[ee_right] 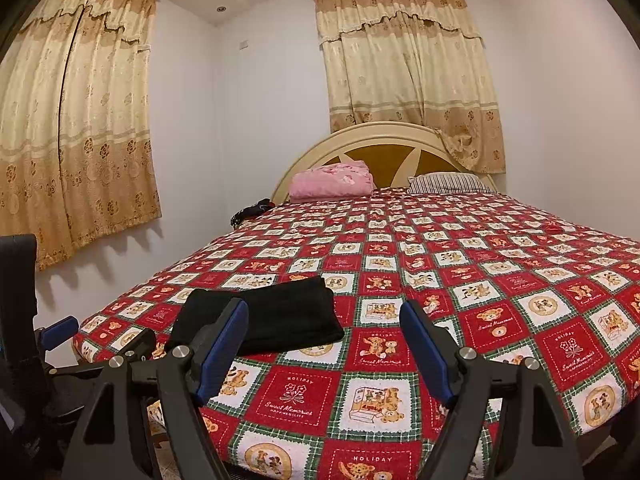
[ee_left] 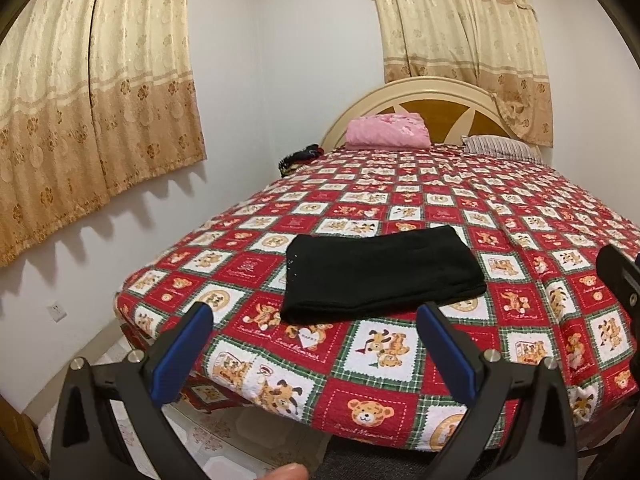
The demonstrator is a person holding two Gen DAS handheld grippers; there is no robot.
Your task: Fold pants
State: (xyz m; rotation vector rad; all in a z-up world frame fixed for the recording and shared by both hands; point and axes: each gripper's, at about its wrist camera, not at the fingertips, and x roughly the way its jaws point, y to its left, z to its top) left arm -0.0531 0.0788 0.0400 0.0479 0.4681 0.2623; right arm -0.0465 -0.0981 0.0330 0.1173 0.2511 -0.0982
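The black pants (ee_left: pixel 380 274) lie folded into a flat rectangle on the red teddy-bear bedspread (ee_left: pixel 400 360), near the foot corner of the bed. My left gripper (ee_left: pixel 316 320) is open and empty, held back from the bed's edge just short of the pants. In the right wrist view the pants (ee_right: pixel 288 316) lie to the left, partly behind the left finger. My right gripper (ee_right: pixel 324 316) is open and empty above the bedspread (ee_right: pixel 500 280), to the right of the pants. The left gripper (ee_right: pixel 60 332) shows at the far left there.
A pink folded blanket (ee_left: pixel 386 130) and a striped pillow (ee_left: pixel 500 146) lie at the headboard (ee_left: pixel 432 100). Dark clothes (ee_left: pixel 298 158) sit at the bed's far left edge. Curtains (ee_left: pixel 92 100) hang on the walls. Tiled floor (ee_left: pixel 224 436) lies below the bed corner.
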